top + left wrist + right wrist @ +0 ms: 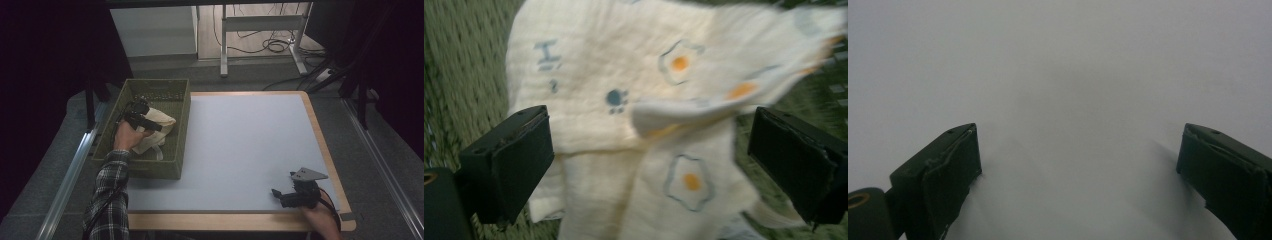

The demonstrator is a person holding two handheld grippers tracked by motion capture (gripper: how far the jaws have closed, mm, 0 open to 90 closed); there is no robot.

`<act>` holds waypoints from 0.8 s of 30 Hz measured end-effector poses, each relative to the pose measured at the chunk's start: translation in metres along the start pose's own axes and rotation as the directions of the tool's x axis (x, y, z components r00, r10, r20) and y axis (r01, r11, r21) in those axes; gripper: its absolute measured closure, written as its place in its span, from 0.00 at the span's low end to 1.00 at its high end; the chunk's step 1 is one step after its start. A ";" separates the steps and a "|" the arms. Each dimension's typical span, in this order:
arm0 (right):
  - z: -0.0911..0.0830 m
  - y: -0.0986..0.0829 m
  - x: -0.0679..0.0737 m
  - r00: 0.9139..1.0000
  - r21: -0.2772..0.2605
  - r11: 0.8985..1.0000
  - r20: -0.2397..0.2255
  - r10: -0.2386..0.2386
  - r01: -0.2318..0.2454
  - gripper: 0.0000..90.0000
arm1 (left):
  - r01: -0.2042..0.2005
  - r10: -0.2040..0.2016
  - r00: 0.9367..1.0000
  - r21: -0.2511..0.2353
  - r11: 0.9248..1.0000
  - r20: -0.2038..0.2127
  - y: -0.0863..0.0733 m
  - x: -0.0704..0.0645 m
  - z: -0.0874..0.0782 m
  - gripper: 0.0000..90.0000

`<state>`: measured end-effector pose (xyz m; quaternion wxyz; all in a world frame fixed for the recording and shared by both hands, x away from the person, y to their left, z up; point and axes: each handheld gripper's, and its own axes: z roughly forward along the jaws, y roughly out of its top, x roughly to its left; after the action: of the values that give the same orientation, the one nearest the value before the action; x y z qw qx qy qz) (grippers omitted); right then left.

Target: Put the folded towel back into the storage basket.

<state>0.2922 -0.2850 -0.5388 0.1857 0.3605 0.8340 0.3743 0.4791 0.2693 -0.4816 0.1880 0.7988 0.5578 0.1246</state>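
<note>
High view: left gripper [141, 116] is hovering inside the basket [181, 107], right over the cloth [159, 122]. Cloth is lying crumpled on the basket floor, at the table's [250, 145] left edge. Left gripper view: jaws are standing wide apart on either side of the cloth [634, 125], not pinching it; a raised fold is sitting between them. The picture is blurred, so contact is hard to judge.

Right gripper [287, 196] is sitting low at the table's near right corner, well apart from the basket. Right gripper view: jaws spread, nothing between them, just bare table [1063, 75].

Progress, as I read it: early. Reach into the basket looks done; grasp isn't made yet, cloth isn't lifted. Left to do: close on the fold, pull the cloth out.
</note>
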 end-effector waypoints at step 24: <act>0.000 0.000 0.000 1.000 0.000 1.000 -0.003 -0.001 0.001 0.04 | -0.007 0.000 1.000 0.298 0.955 0.022 0.003 -0.004 0.025 0.77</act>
<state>0.2923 -0.2853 -0.5388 0.1845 0.3596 0.8344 0.3747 0.4907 0.2607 -0.5021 0.0712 0.8203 0.5667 0.0308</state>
